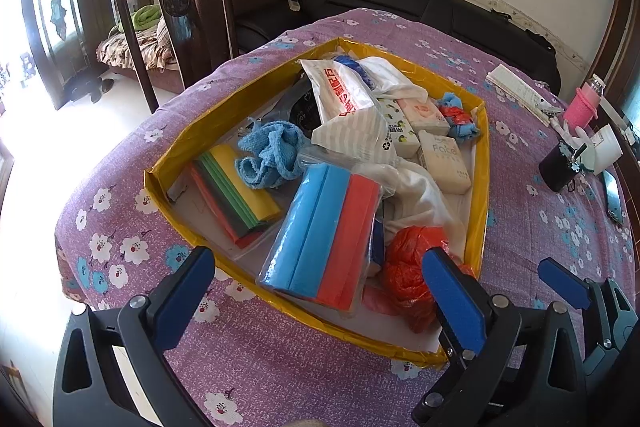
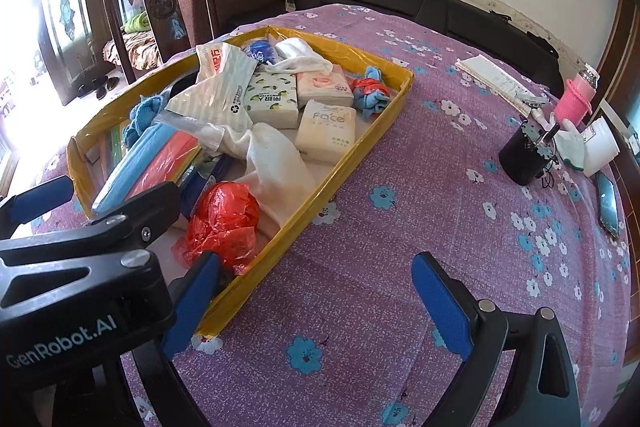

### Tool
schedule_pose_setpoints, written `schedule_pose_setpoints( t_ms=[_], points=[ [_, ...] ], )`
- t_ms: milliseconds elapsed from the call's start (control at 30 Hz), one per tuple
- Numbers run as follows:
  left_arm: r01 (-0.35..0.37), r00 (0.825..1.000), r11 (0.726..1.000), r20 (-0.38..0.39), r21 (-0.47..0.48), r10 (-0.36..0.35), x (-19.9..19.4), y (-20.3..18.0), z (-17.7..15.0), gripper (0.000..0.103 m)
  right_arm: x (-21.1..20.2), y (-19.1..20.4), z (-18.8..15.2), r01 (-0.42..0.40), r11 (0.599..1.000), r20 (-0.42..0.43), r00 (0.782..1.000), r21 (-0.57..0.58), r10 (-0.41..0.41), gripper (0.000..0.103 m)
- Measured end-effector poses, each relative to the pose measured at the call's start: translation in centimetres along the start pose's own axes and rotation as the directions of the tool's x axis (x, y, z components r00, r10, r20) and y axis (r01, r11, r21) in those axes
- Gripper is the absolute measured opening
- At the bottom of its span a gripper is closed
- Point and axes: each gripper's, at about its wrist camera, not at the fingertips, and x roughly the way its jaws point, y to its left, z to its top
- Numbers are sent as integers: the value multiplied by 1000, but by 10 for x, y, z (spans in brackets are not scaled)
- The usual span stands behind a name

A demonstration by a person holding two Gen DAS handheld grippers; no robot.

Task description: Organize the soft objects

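A yellow-rimmed tray point(image 1: 482, 171) point(image 2: 372, 143) on the purple flowered tablecloth holds soft things: a bagged blue-and-red foam pack point(image 1: 324, 231) point(image 2: 148, 159), coloured foam sheets point(image 1: 236, 191), a blue cloth point(image 1: 272, 151), tissue packs point(image 1: 444, 163) point(image 2: 326, 131), white cloth point(image 2: 276, 167), plastic bags point(image 1: 344, 95) and a red plastic bag point(image 1: 408, 267) point(image 2: 224, 223). My left gripper point(image 1: 316, 301) is open and empty over the tray's near edge. My right gripper point(image 2: 316, 301) is open and empty over the cloth, right of the tray's near corner.
At the table's right stand a black cup point(image 2: 524, 155), a pink bottle point(image 2: 576, 95), a white container point(image 2: 600, 147), a phone point(image 2: 608, 205) and papers point(image 2: 496, 79). A dark wooden chair point(image 1: 176, 7) and sofas stand behind the table.
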Motion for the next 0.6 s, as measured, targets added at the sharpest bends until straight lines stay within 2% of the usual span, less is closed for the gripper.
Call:
schedule_pose_setpoints(
  t_ms=[600],
  points=[
    [3, 1000, 1000, -11, -17, -4, 3, 4, 2, 103, 0, 1, 0, 2, 1000, 2, 1000, -3, -2, 98]
  ],
)
